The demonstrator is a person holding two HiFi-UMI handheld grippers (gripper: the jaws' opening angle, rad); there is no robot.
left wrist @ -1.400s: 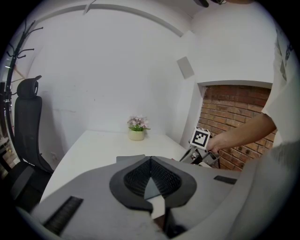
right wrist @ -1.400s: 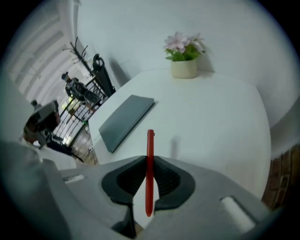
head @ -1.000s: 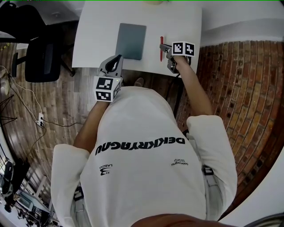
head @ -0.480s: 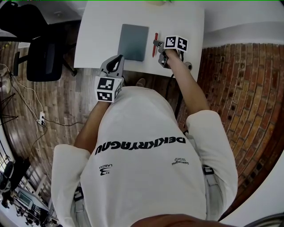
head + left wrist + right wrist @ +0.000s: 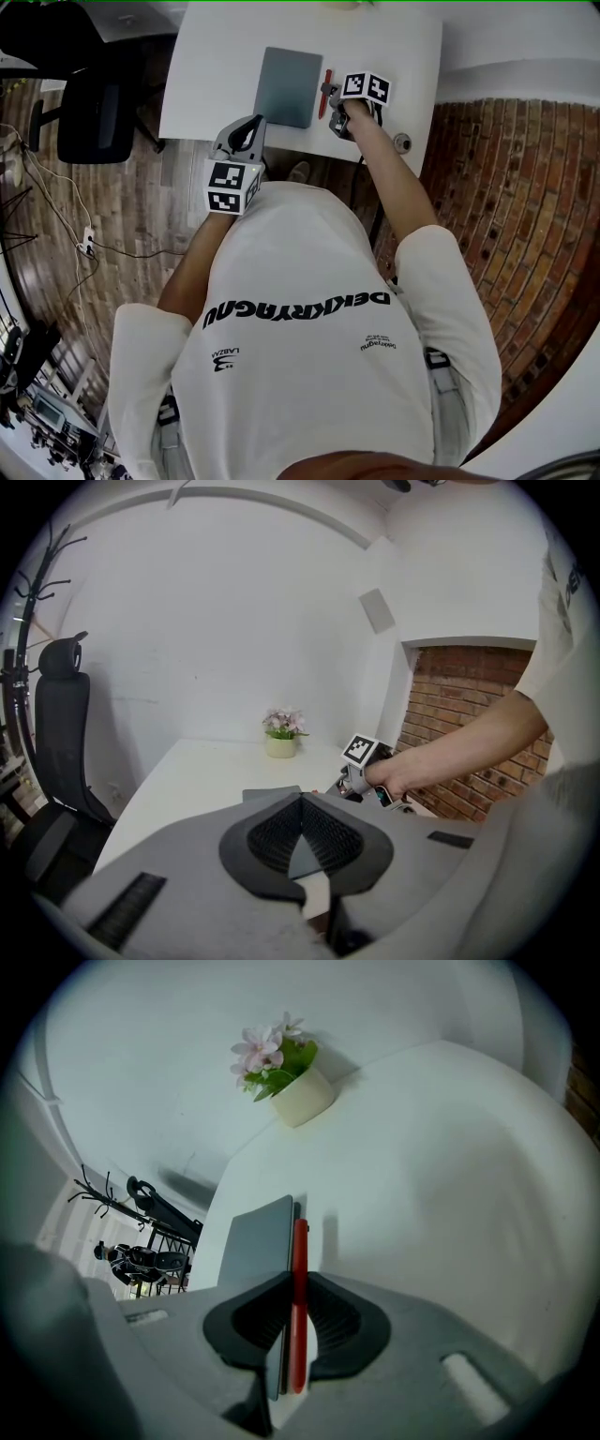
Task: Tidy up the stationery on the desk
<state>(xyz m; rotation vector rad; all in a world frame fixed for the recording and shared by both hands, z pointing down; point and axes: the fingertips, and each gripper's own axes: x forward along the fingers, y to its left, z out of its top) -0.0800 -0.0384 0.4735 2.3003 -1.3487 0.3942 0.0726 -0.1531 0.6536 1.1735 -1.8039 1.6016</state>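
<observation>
White desk [image 5: 216,66], red pen [image 5: 324,92] lengthwise beside notebook [image 5: 289,86]

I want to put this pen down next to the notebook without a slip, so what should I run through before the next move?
1. Red pen clamped between the right gripper's jaws: ok.
2. Pen running alongside the grey notebook's right edge: ok.
3. Pen already resting on the desk: cannot tell.
4. Left gripper empty, jaws together: ok.
5. Flower pot well away from the pen, at the desk's far end: ok.
</observation>
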